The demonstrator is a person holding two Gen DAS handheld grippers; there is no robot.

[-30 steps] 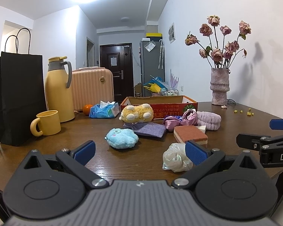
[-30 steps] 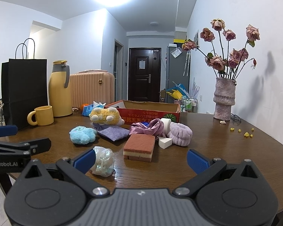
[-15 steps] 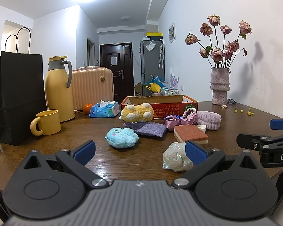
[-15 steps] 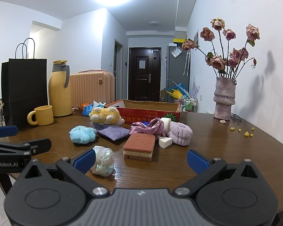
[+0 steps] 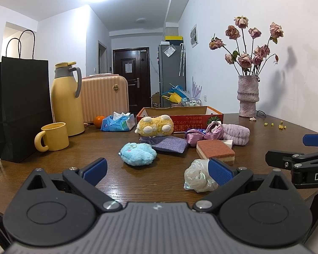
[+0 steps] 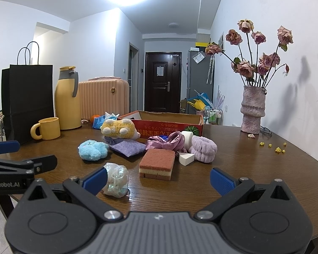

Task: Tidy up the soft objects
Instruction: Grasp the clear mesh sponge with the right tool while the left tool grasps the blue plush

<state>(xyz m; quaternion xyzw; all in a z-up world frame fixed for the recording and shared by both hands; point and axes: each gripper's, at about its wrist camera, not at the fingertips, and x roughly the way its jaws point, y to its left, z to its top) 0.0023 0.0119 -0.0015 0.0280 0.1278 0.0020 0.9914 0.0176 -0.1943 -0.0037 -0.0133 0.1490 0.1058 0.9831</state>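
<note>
Soft things lie on the brown table in front of a red cardboard box (image 5: 214, 116) (image 6: 193, 124): a blue plush (image 5: 137, 154) (image 6: 92, 150), a yellow plush (image 5: 154, 126) (image 6: 118, 128), a purple cloth (image 5: 167, 144) (image 6: 128, 147), a pink satin scrunchie (image 5: 203, 132) (image 6: 167, 141), a lilac headband (image 5: 236, 131) (image 6: 203, 150), a red-brown sponge (image 5: 215, 151) (image 6: 156, 163), a white wedge sponge (image 6: 185, 158) and a crinkled clear bag (image 5: 198, 176) (image 6: 116, 180). My left gripper (image 5: 158, 169) and right gripper (image 6: 158, 178) are open and empty, at the table's near edge.
A black paper bag (image 5: 17, 110), a yellow thermos (image 5: 66, 97), a yellow mug (image 5: 53, 136), a tissue pack (image 5: 118, 123) and an orange (image 5: 98, 121) stand at the left. A vase of dried roses (image 5: 248, 95) stands at the back right, with yellow crumbs (image 6: 276, 148) near it.
Both grippers have crept slightly closer to the objects. Nothing on the table has moved.
</note>
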